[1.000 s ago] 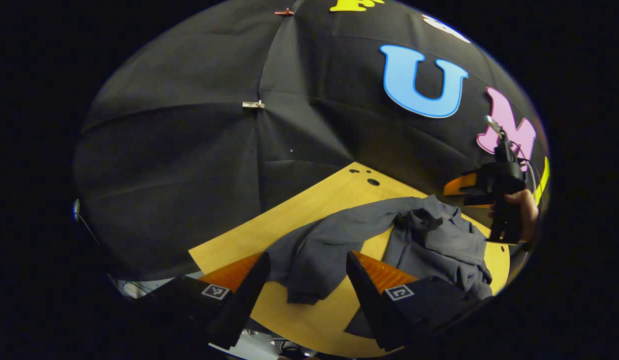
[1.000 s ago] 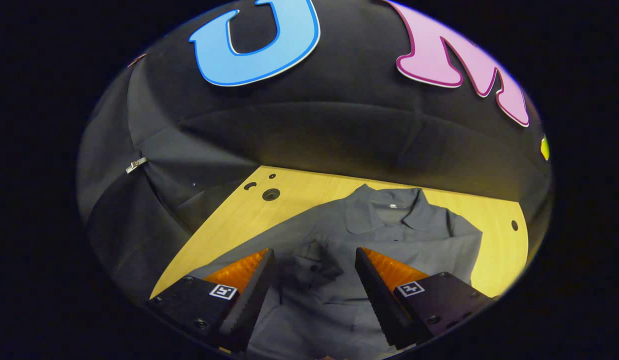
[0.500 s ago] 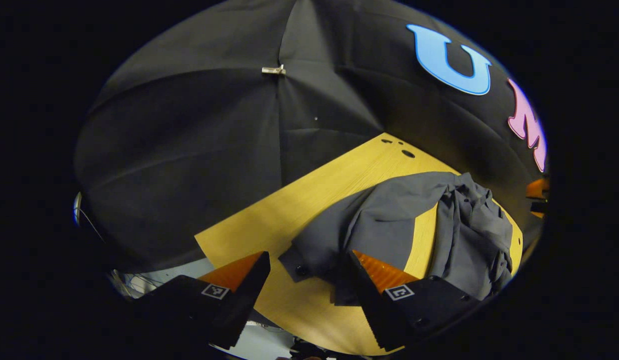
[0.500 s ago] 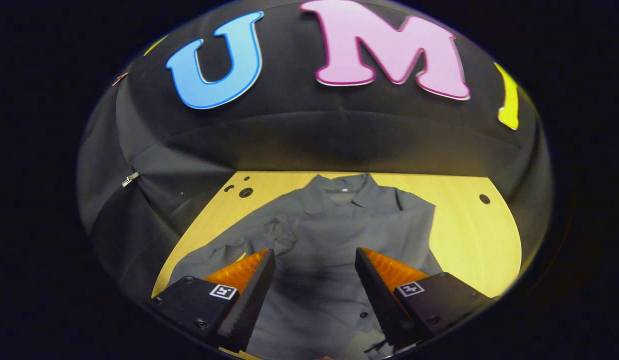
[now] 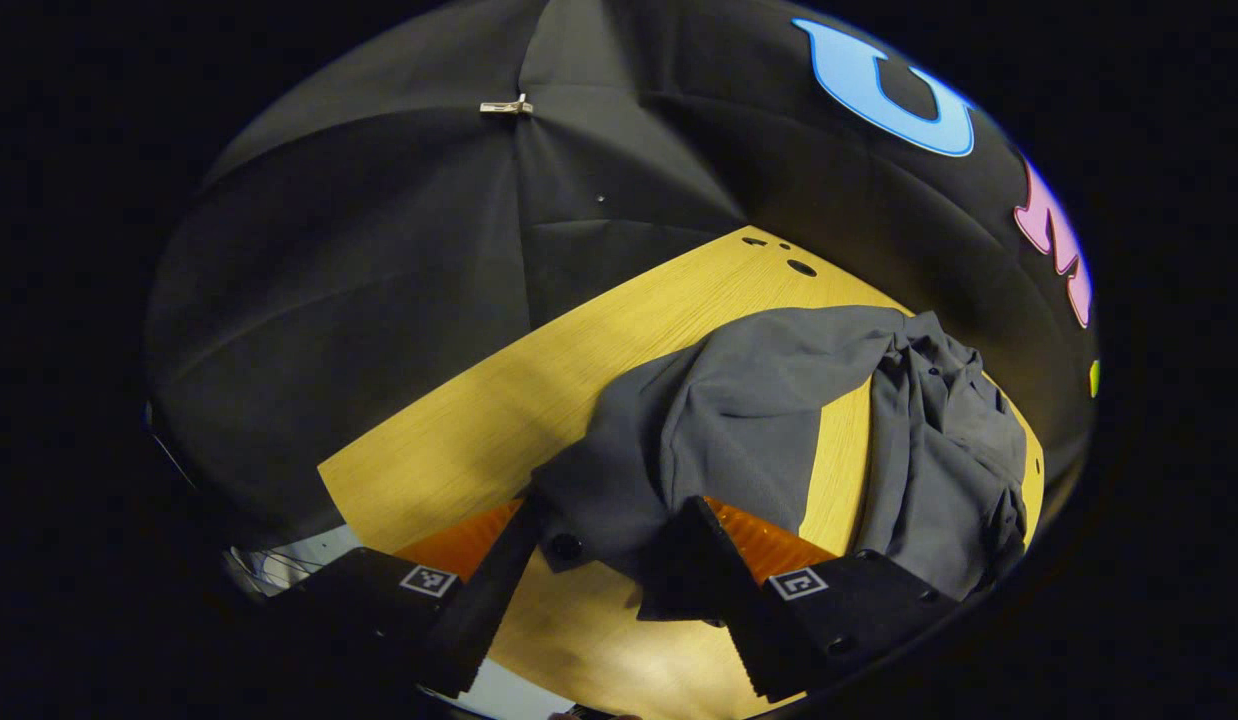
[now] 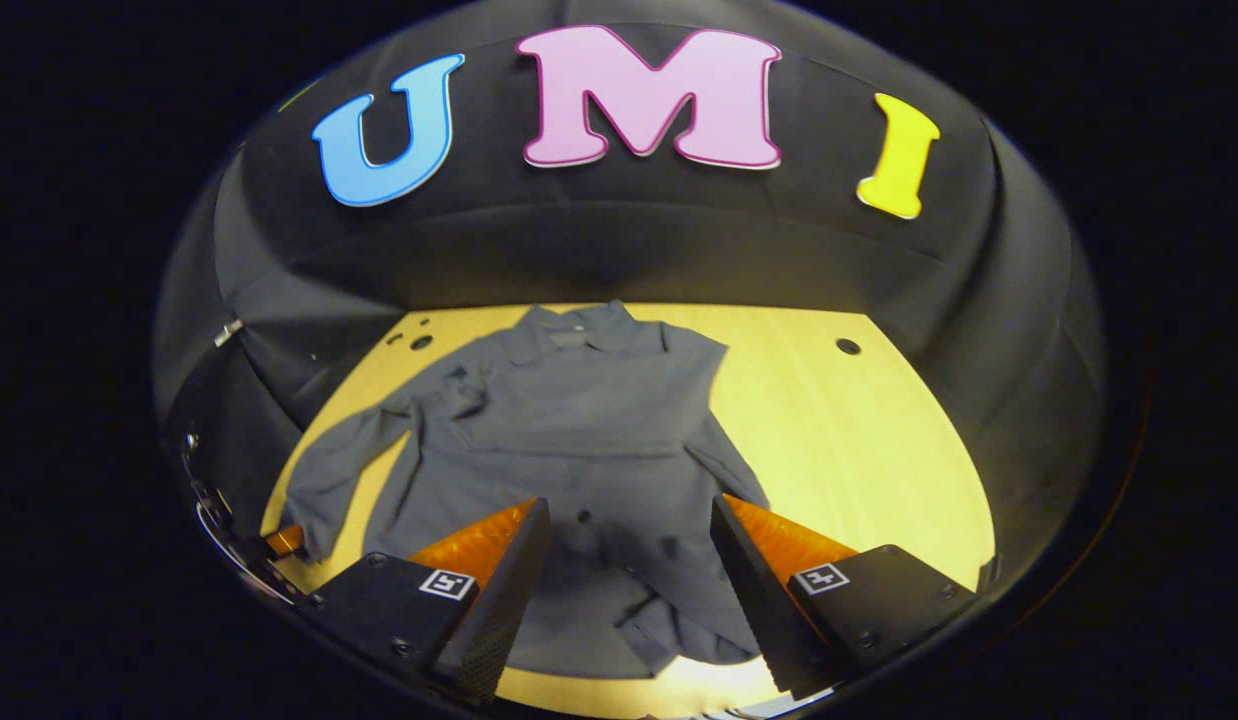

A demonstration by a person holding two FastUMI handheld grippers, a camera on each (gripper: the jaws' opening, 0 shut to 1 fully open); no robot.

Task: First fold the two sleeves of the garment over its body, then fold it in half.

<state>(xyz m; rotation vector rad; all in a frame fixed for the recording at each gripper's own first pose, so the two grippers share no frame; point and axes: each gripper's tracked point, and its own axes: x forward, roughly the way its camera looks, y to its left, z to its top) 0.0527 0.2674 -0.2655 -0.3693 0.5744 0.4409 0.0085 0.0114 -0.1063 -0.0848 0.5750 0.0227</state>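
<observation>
Left tool (image 5: 604, 560) has its fingers spread on either side of the cuff end of the garment's sleeve (image 5: 619, 500), the cloth lying in the gap between them; whether either finger actually presses on the fabric cannot be told. A dark button shows on that cuff near the finger at 7 o'clock. From there the sleeve runs up toward 1 o'clock to the bunched body of the grey garment (image 5: 939, 440), which lies on the yellow wood-grain worktop (image 5: 499, 430).

Right tool (image 6: 629, 580) is released, fingers wide apart and holding nothing, hovering above the lower hem. In the right gripper view the garment (image 6: 589, 410) lies spread on the worktop (image 6: 859, 430), collar at 12 o'clock toward the booth wall, one sleeve stretched out toward 8 o'clock, the other lying over the body at 4 o'clock. Round holes sit in the worktop's far corners. Each finger housing carries a small square black-and-white marker; no readable brand writing is visible on the garment
</observation>
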